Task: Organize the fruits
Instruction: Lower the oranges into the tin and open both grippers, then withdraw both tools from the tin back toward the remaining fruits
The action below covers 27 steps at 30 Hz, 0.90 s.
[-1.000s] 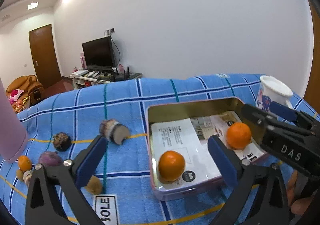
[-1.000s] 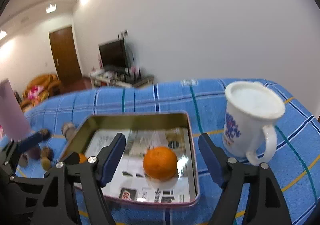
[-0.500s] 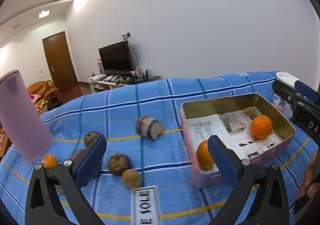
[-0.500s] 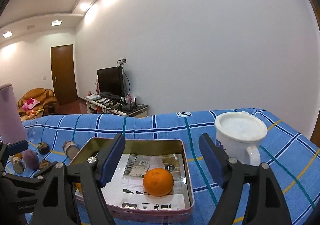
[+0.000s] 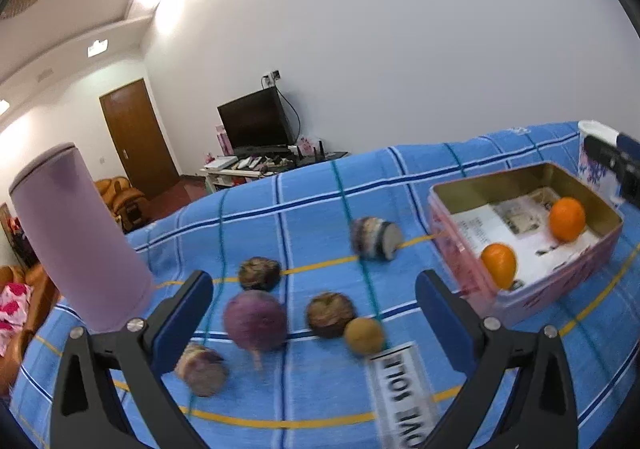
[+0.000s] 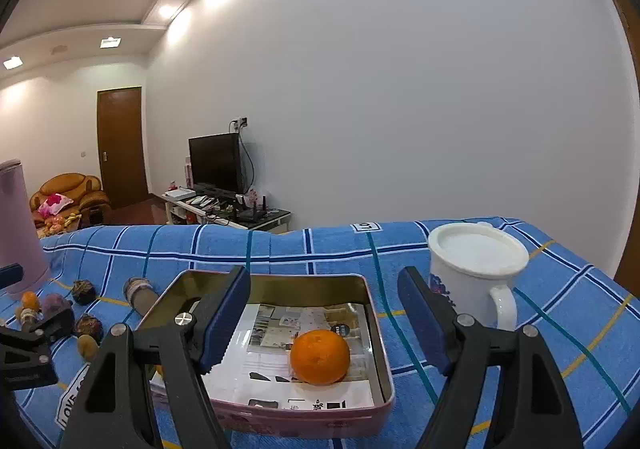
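Hovering with left gripper [image 5: 314, 299] fingers spread wide and empty, purple fruit [image 5: 255, 320] dead ahead between them, right gripper [image 6: 324, 315] likewise unclenched over the tin [image 6: 380, 353].

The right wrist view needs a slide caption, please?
Open right tongs above a pink tin holding an orange, white mug alongside.

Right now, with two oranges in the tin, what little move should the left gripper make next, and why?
Probably ease the left gripper down toward the small tan fruit nearest the pink tin. Its jaws are open and empty, hanging over loose fruit on the blue cloth, while the tin already holds two oranges. The right gripper is open over the tin.
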Each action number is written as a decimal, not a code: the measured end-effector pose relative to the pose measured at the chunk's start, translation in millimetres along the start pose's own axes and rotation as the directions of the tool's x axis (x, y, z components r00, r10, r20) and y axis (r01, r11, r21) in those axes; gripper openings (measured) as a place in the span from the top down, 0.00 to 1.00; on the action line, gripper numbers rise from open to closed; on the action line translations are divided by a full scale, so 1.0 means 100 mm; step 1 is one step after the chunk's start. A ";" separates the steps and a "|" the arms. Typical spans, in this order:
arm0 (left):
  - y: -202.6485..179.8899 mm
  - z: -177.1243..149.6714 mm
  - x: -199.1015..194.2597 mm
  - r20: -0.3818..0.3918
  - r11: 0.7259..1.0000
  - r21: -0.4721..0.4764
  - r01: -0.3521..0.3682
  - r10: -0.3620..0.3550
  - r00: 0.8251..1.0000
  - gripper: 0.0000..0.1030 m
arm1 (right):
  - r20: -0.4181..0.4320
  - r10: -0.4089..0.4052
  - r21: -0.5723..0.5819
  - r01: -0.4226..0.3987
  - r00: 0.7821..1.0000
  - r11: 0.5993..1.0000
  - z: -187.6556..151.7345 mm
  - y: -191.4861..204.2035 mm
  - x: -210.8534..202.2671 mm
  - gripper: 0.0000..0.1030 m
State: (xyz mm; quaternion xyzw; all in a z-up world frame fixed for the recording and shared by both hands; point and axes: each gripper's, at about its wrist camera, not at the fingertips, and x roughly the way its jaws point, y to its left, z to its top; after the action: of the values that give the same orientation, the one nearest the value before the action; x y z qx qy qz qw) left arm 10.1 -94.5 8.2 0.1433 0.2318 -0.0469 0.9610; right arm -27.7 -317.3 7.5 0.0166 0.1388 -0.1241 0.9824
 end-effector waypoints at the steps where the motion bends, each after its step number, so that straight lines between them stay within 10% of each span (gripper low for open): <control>1: 0.03 -0.02 0.00 0.003 1.000 0.006 -0.005 0.005 1.000 0.00 | 0.001 -0.006 0.002 0.006 1.000 1.000 0.00 0.00 -0.01 0.25; 27: 0.76 -0.23 0.01 0.012 0.995 -0.104 -0.007 0.008 1.000 0.00 | -0.066 0.054 -0.066 -0.058 0.996 0.996 -0.10 0.71 -0.23 0.25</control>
State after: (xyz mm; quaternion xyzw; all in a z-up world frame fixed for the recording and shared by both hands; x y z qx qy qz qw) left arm 12.5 -14.9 7.4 0.0935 0.2273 -0.0322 0.9688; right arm -34.4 -242.5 4.1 -0.0088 0.1739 -0.0912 0.9805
